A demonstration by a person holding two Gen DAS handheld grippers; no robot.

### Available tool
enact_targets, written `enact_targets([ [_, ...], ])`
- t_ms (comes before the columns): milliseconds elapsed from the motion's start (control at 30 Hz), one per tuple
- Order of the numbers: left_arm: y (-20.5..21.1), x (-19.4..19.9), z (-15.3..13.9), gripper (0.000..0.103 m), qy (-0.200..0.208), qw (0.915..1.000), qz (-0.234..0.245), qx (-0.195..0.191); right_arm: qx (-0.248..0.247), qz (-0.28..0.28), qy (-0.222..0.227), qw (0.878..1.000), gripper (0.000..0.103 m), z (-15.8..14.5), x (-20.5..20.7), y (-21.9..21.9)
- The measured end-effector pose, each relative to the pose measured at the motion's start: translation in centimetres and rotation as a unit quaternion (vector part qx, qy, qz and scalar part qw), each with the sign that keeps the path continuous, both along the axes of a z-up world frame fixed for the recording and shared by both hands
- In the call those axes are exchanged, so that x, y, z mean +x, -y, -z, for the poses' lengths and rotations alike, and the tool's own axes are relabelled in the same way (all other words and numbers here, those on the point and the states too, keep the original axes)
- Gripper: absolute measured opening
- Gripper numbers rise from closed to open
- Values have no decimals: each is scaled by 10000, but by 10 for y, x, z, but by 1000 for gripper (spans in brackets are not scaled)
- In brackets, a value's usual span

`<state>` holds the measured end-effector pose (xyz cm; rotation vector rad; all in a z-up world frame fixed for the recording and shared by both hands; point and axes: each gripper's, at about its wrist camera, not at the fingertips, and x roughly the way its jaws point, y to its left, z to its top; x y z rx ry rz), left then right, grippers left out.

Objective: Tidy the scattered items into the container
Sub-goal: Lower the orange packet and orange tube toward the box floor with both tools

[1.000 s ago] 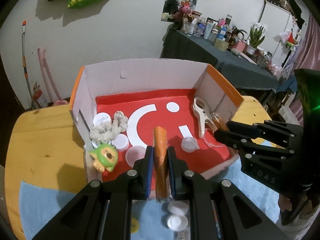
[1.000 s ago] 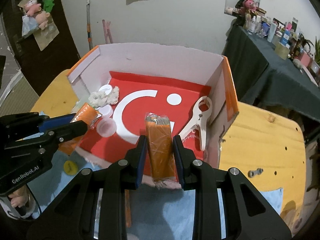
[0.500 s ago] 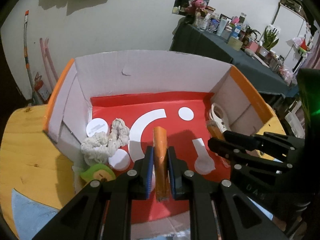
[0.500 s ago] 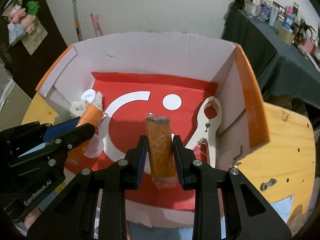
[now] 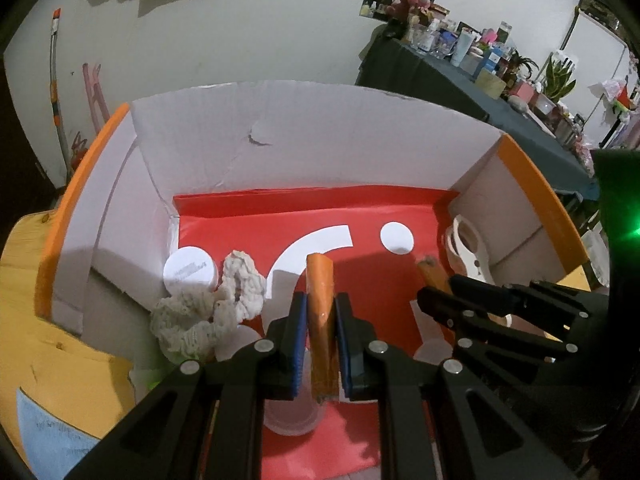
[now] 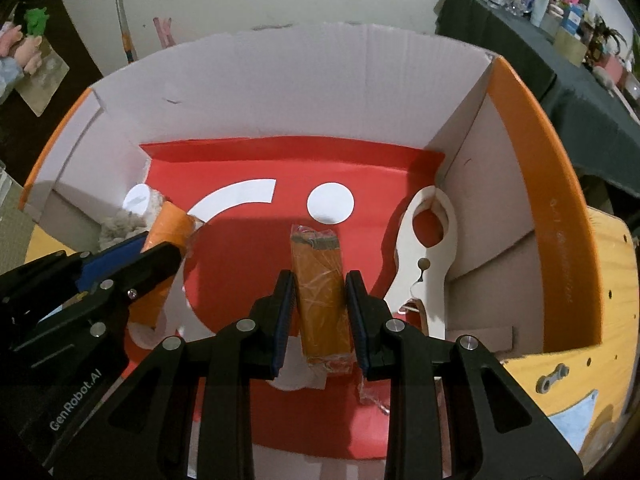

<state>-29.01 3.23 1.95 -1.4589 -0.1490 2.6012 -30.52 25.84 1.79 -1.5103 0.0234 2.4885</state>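
Both wrist fisheyes: close, steeply downward along own fingers, side by side; shared ground, cardboard box (image 5: pixel 320 140) (image 6: pixel 304 80) interior.

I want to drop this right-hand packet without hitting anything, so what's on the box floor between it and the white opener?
Only bare red floor lies between the orange packet and the white opener; the right wrist view shows it.

I see a cardboard box (image 6: pixel 508 184), its inner walls matt and pale with a torn paper patch, its floor a smooth red printed sheet (image 6: pixel 360 168). My right gripper (image 6: pixel 320 304) clamps an orange packet (image 6: pixel 320 292) in glossy, crinkled clear film; my left gripper (image 5: pixel 320 332), matt black plastic with blue rubbery pads, clamps a smoother orange packet (image 5: pixel 319 300). A rough knitted cloth (image 5: pixel 208 312), a smooth white plastic jar (image 5: pixel 190 270) and a cream plastic tool (image 6: pixel 428 264) lie inside. Outside is grainy wooden tabletop (image 5: pixel 44 344).
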Motion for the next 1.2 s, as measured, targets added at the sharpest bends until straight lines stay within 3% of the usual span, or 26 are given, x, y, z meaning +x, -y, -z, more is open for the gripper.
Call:
enact_targets([
  [567, 4, -12, 17, 15, 224, 9996, -83, -116, 29, 56, 225, 9997, 25, 12, -9, -4],
  [1200, 4, -17, 14, 15, 214, 9997, -56, -37, 81, 54, 258, 9996, 25, 12, -8, -9],
])
